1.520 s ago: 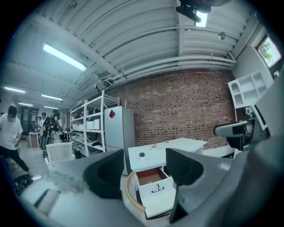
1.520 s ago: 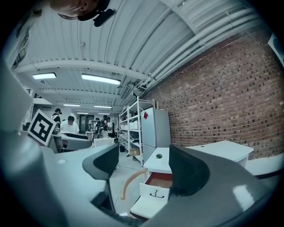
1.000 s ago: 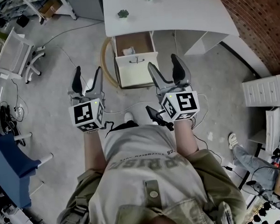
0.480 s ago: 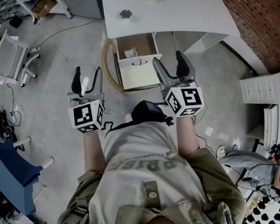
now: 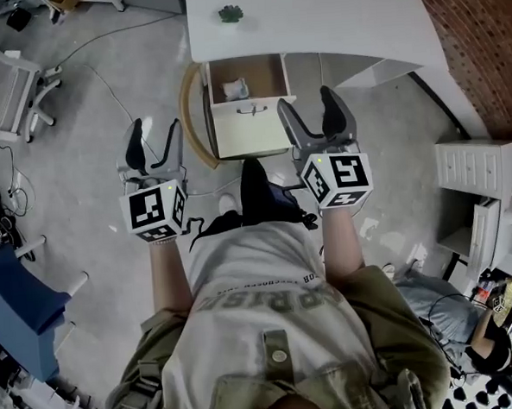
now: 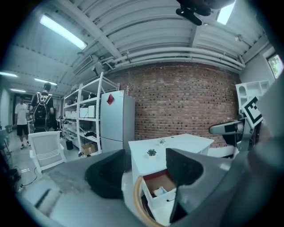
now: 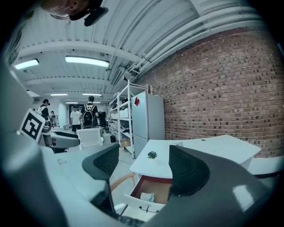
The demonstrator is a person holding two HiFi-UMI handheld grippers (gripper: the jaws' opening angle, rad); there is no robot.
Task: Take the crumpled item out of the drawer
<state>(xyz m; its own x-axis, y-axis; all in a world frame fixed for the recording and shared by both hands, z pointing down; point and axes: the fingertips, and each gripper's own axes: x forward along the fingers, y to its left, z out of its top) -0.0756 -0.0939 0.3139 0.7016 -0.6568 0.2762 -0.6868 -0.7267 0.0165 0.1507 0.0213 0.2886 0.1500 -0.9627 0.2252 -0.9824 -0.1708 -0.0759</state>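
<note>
A white desk (image 5: 331, 17) has one drawer (image 5: 247, 80) pulled out, brown inside. In it lies a pale crumpled item (image 5: 235, 90), also visible in the left gripper view (image 6: 160, 191) and the right gripper view (image 7: 147, 196). My left gripper (image 5: 152, 138) is open and empty, over the floor to the left of the drawer front. My right gripper (image 5: 316, 116) is open and empty too, just right of the drawer front (image 5: 251, 129). Both grippers are well short of the crumpled item.
A wooden hoop (image 5: 190, 117) leans beside the drawer. A small plant (image 5: 230, 14) sits on the desk top. A white chair (image 5: 2, 89) stands at the left, a blue seat (image 5: 20, 300) at lower left, white drawer units (image 5: 489, 194) at right. People stand far off by the shelves (image 6: 40, 111).
The view has closed in on the desk; both grippers sit nearer the open drawer, the right one now level with its front. A dark shoe has stepped forward between the arms.
</note>
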